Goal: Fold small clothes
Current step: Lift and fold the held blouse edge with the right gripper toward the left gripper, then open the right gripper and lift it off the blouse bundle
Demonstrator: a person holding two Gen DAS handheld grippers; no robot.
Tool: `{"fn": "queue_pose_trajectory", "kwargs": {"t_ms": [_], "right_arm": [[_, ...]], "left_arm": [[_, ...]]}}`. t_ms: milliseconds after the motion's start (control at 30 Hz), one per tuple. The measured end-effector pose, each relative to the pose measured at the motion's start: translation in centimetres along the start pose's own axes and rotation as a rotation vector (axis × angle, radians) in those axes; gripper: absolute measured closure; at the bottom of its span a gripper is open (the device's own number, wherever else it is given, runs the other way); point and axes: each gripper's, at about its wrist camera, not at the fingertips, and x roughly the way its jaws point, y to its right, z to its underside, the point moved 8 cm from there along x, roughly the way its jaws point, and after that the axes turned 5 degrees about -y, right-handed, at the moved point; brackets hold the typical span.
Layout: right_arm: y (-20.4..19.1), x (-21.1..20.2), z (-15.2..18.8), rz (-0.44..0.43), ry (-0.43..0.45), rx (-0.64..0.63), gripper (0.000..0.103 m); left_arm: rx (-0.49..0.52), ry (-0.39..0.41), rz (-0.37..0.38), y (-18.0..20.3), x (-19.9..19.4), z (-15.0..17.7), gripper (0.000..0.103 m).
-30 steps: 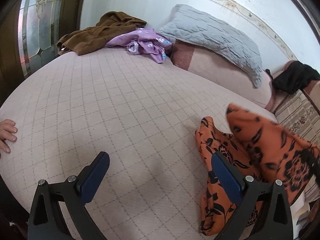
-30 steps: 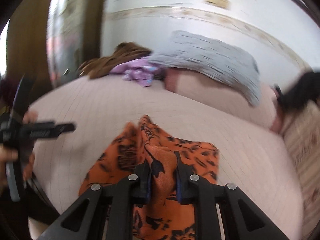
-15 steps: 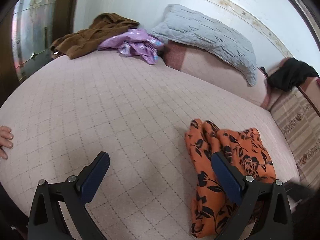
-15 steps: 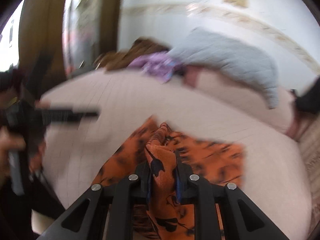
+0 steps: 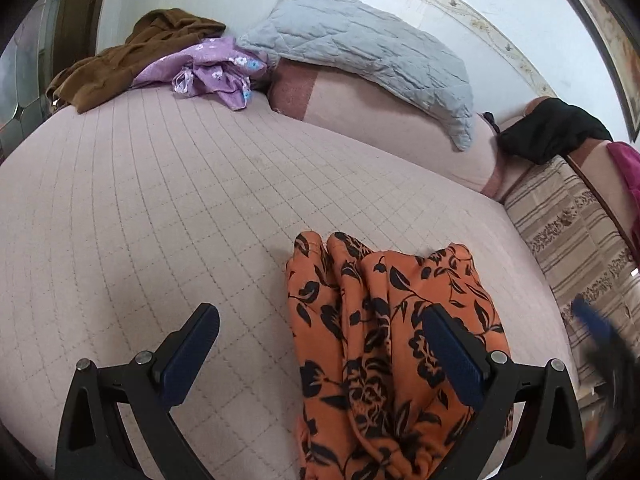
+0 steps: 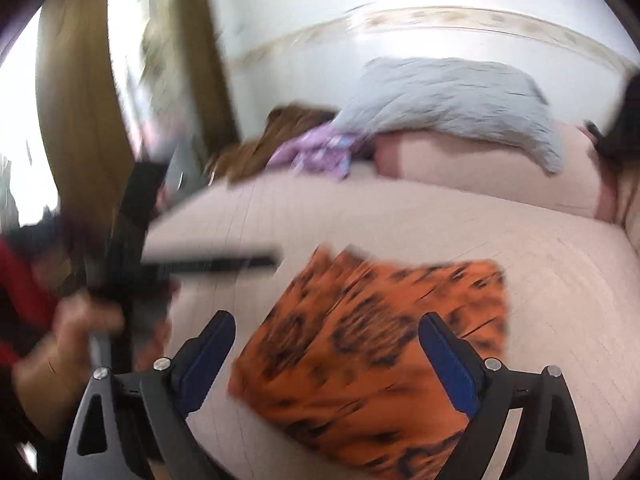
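Left wrist view: orange garment (image 5: 384, 344) flat on bed (image 5: 160, 216).
Left gripper (image 5: 320, 344): spread wide, holding nothing.
Right gripper (image 6: 326, 348): spread wide above garment.

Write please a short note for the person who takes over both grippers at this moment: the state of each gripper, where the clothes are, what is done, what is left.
Left gripper: open, empty, low over the bed; its right finger sits over the orange floral garment.
Right gripper: open, empty, above the same garment; this view is blurred.
The garment lies bunched and creased on the bed, not flat; neither gripper grips it.
A purple garment and a brown garment lie heaped at the far end beside the grey pillow.
Done: no finished fold is visible.
Left: likely spread the orange one flat, fold it, then the others.
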Motion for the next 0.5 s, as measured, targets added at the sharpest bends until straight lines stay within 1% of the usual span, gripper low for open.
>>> {"fn": "queue_pose_trajectory", "kwargs": {"t_ms": [33,67,100,133,167,200,233,267,300,333,400,433,500], "right_arm": [[2.6,1.1,-1.1,0.085,-0.031,0.030,0.009],[4.8,2.6,-2.0,0.129,-0.054,0.060,0.012],[5.9,3.6,-2.5,0.140,-0.066,0.080,0.032],[7.4,5.5,-2.8,0.146,-0.099,0.114,0.068],[8.4,7.0,-2.9,0.149,-0.133,0.147,0.081],[8.9,8.6,-3.0,0.129,-0.150,0.177,0.082],[9.1,10.1,-3.0,0.091,-0.161,0.204,0.082],[9.0,10.9,-2.9,0.072,-0.172,0.219,0.083],[8.8,12.3,-2.7,0.050,-0.192,0.233,0.083],[8.5,13.1,-2.3,0.048,-0.209,0.241,0.083],[9.0,15.1,-1.6,0.081,-0.243,0.258,0.083],[9.3,16.2,-1.1,0.098,-0.274,0.270,0.083],[9.8,18.0,0.3,0.117,-0.324,0.292,0.082]], "left_arm": [[-0.005,-0.005,0.014,0.3,0.4,0.2,0.002],[-0.004,-0.012,0.028,0.4,0.5,0.4,0.002],[0.003,-0.023,0.048,1.0,0.6,0.8,0.002],[0.016,-0.026,0.068,1.7,0.6,1.3,0.002],[0.036,-0.026,0.092,2.5,0.4,1.7,0.002],[0.061,-0.024,0.113,3.4,0.1,2.0,0.002],[0.100,-0.017,0.137,4.5,-0.3,2.4,0.002],[0.146,-0.011,0.148,5.5,-0.5,2.9,0.002],[0.182,-0.012,0.143,6.2,-0.5,3.3,0.002],[0.223,-0.018,0.116,6.7,-0.1,4.0,0.002],[0.262,-0.047,0.052,6.6,1.2,5.2,0.002],[0.263,-0.074,0.021,6.2,2.0,5.8,0.002],[0.252,-0.115,-0.008,5.5,3.4,6.8,0.002]]}}
